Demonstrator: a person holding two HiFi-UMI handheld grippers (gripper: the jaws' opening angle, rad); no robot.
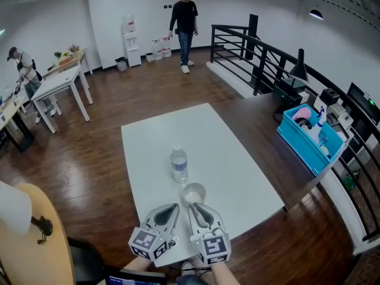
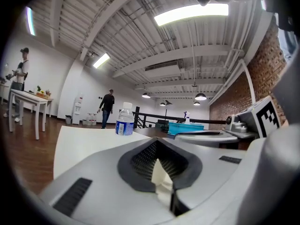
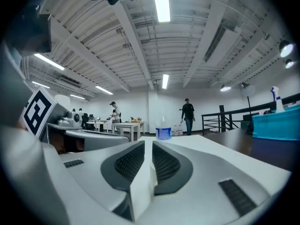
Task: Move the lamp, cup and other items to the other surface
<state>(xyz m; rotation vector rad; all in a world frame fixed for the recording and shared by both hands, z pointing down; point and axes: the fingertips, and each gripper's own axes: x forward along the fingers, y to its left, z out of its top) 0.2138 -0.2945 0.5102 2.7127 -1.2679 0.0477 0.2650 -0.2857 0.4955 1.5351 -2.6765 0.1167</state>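
A clear water bottle (image 1: 179, 164) with a blue label stands mid-way along the white table (image 1: 231, 153). Just nearer stands a small whitish cup (image 1: 193, 193). My right gripper (image 1: 195, 206) has its tips at the cup's near rim, jaws together; whether they touch it I cannot tell. In the right gripper view the jaws (image 3: 146, 142) are closed to a slit with the bottle (image 3: 163, 131) beyond and no cup showing. My left gripper (image 1: 176, 206) lies beside it, shut and empty (image 2: 157, 141); the bottle (image 2: 124, 120) stands ahead. A white-shaded lamp (image 1: 14, 209) sits at the lower left.
The lamp rests on a round wooden surface (image 1: 50, 254). A blue crate (image 1: 306, 140) of items stands by the black railing (image 1: 267, 55) at the right. A white desk (image 1: 59, 83) with a person at it is far left; another person (image 1: 185, 28) stands at the back.
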